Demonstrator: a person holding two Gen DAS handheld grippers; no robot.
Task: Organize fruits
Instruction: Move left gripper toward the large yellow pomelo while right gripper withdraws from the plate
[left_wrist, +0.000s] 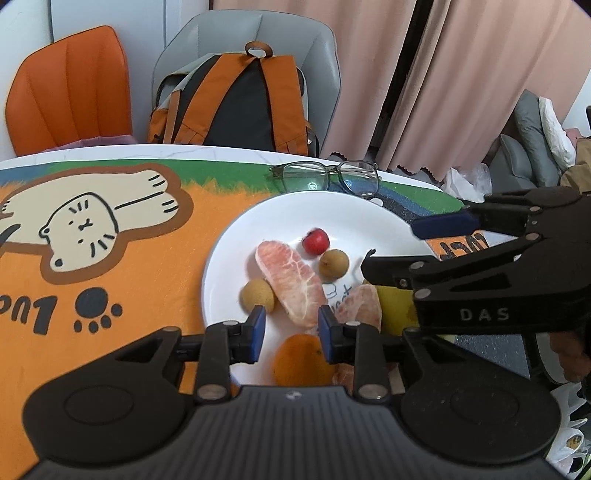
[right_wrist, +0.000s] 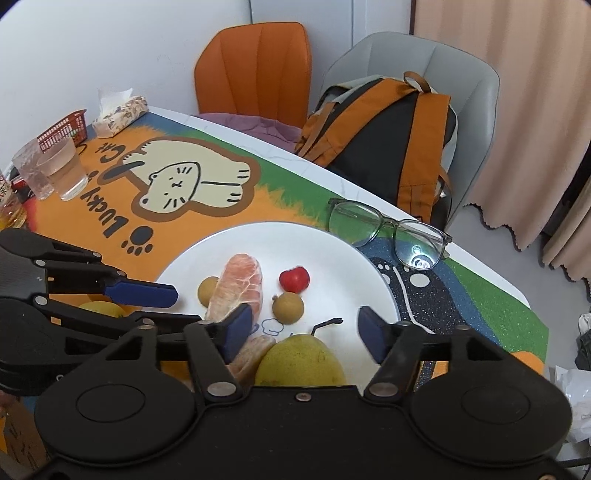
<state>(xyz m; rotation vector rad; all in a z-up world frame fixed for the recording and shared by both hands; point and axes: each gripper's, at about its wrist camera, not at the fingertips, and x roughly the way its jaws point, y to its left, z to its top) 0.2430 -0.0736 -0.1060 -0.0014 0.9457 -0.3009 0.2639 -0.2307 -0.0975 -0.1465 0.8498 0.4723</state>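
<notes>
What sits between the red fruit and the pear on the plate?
One small brown round fruit, just below the red fruit; then bare plate down to the pear. Right wrist view.

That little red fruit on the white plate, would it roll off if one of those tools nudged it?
Probably yes: the red fruit looks round and glossy, so it would likely roll and slip under a nudge. It seems small and light. The white plate looks nearly flat, though the brown fruit right beside it might block it that way.

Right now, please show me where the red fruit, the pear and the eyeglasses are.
red fruit (right_wrist: 294, 279), right wrist view, middle of its skin.
pear (right_wrist: 301, 363), right wrist view, its yellow-green body.
eyeglasses (left_wrist: 327, 176), left wrist view, the bridge between the lenses.
</notes>
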